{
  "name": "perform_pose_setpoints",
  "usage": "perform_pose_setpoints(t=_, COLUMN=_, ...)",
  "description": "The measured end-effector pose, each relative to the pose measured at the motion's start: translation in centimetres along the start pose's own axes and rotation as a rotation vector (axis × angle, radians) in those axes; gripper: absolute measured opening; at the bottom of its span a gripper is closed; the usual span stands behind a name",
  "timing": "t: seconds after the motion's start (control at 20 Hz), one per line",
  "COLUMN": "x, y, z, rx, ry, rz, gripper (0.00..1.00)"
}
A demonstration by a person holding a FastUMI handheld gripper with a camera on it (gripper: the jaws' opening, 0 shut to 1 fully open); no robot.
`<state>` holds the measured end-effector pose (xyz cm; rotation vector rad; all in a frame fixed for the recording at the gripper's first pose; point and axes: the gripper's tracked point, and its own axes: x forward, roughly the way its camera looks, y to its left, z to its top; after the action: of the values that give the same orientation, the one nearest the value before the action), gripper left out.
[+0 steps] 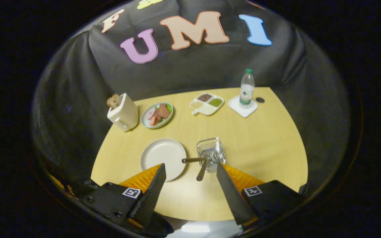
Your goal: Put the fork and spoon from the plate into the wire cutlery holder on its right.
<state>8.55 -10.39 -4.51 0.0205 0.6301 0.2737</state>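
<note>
Gripper [190,173] wide, holding nothing, above table [270,158]. Plate [163,158] bare. Fork and spoon [201,164] already in wire holder [211,152], handles leaning out toward plate. Cutlery looks stiff, light, smooth, likely slippery; for adjusting, grip mid-handle, across narrow side.

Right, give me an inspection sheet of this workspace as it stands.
Surface: light wooden table, bare between the items.
Job's things: white plate holds nothing; two brown-handled utensils stand in the wire cutlery holder to its right, handles leaning out toward the gripper.
Clutter: toaster with bread, food plate, divided dish of beans, water bottle on a white coaster, all beyond the holder.
Grippers: gripper open, jaws wide apart and holding nothing, short of the utensil handles.
Cables: nothing seen.
Surroundings: black cloth wall.
</note>
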Motion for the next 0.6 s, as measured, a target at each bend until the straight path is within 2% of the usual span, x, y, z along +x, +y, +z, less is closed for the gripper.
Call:
perform_pose_setpoints(t=0.3, x=-3.4, y=2.8, z=6.8, rx=0.043, ry=-0.364, rz=0.120, gripper=0.96)
perform_pose_setpoints(t=0.45, x=-5.2, y=1.7, z=9.7, rx=-0.002, ry=-0.550, rz=0.096, gripper=0.96)
perform_pose_setpoints(t=0.6, x=-7.5, y=1.8, z=10.7, rx=-0.056, ry=-0.686, rz=0.066, gripper=0.96)
